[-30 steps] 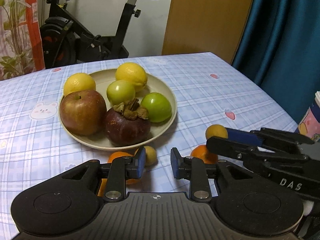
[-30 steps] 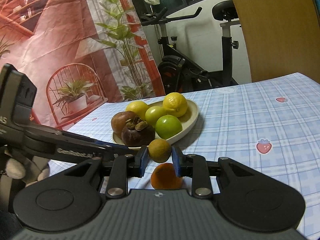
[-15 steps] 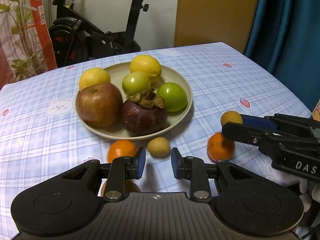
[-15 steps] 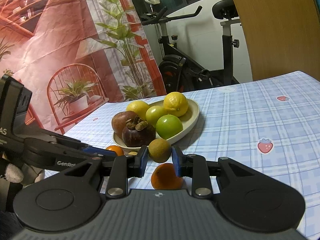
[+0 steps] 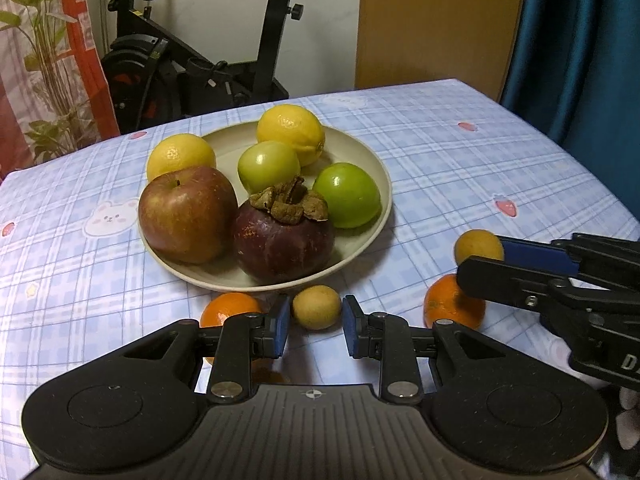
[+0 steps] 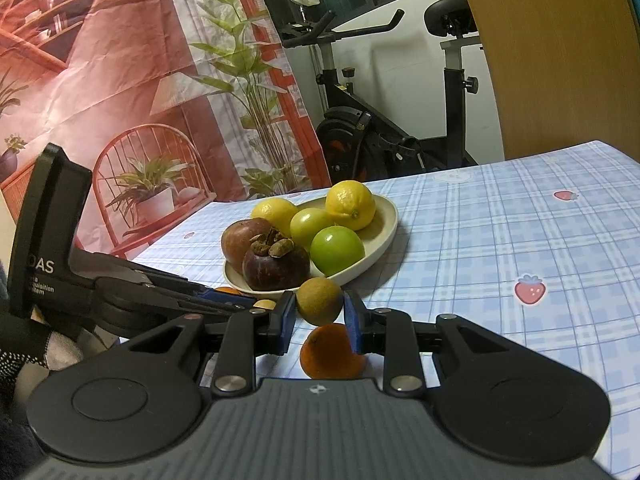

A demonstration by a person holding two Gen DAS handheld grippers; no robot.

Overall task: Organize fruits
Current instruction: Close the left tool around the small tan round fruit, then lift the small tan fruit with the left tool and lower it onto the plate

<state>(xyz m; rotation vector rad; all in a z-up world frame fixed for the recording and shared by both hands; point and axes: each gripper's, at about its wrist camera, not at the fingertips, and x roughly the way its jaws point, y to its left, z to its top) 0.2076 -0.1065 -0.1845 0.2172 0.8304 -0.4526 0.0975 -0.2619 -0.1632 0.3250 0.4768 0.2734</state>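
A beige plate (image 5: 384,184) holds a red apple (image 5: 186,214), a dark mangosteen (image 5: 282,234), two lemons and two green fruits. Loose on the cloth lie a small brown fruit (image 5: 316,306), an orange mandarin (image 5: 228,310), a second mandarin (image 5: 450,304) and another small brown fruit (image 5: 478,246). My left gripper (image 5: 314,326) is shut to a narrow gap, its tips framing the first brown fruit without pressing it. My right gripper (image 6: 320,322) is equally narrow, with the other brown fruit (image 6: 320,300) at its tips and a mandarin (image 6: 330,350) beneath. Contact there is unclear.
The table wears a blue checked cloth (image 5: 460,160) with strawberry prints. An exercise bike (image 6: 400,140) stands behind it, a blue curtain (image 5: 580,40) to the right. In the right wrist view the left gripper (image 6: 240,302) reaches in from the left, held by a gloved hand (image 6: 48,344).
In the left wrist view the left gripper has shifted, so the small brown fruit now sits centred between its tips instead of behind the left finger. The right gripper has not moved.
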